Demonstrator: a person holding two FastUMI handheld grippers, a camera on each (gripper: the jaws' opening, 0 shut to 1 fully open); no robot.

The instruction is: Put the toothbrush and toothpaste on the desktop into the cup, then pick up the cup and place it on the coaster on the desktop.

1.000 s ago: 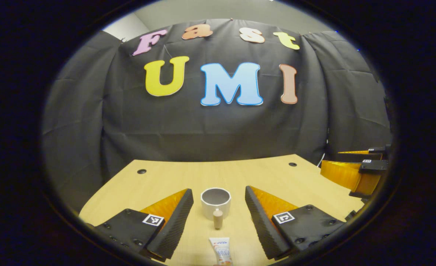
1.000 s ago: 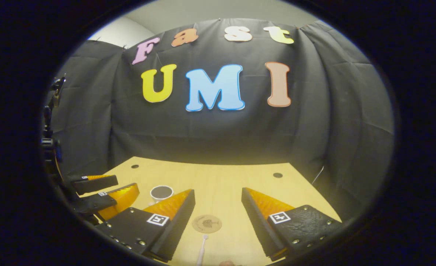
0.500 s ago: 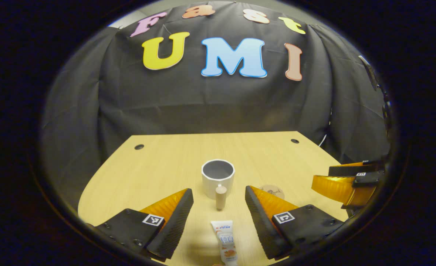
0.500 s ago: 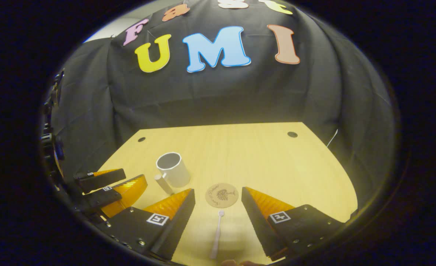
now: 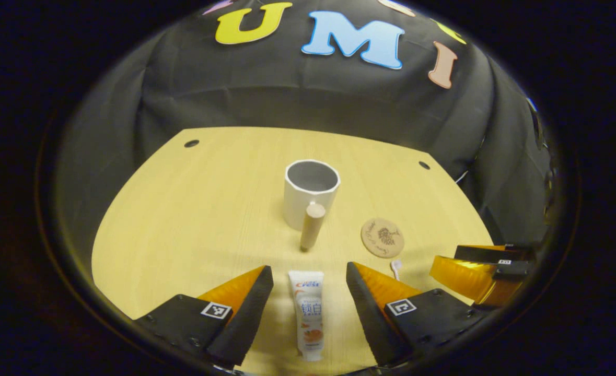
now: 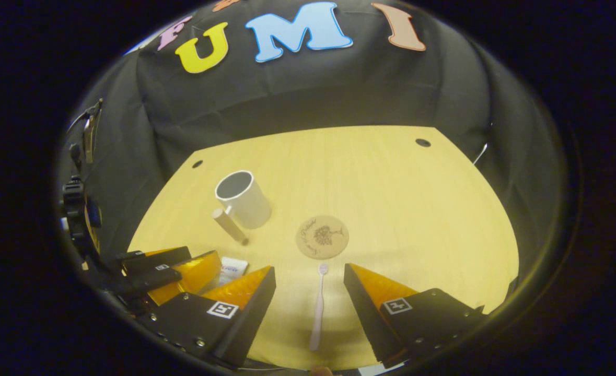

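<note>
Left gripper view: left gripper (image 5: 308,292) wide open, holding nothing, its fingers either side of a white toothpaste tube (image 5: 308,312) lying flat on the pale wooden desktop (image 5: 193,219). Beyond, upright white cup (image 5: 310,192) with wooden peg handle; round cork coaster (image 5: 382,237) to its right; toothbrush head (image 5: 396,267) near the right gripper (image 5: 475,261). Right gripper view: right gripper (image 6: 309,297) wide open, empty, straddling a slim white toothbrush (image 6: 318,308) lying flat, its head just short of the coaster (image 6: 322,237); cup (image 6: 242,198) stands left; toothpaste (image 6: 232,269) beside the left gripper (image 6: 174,266).
</note>
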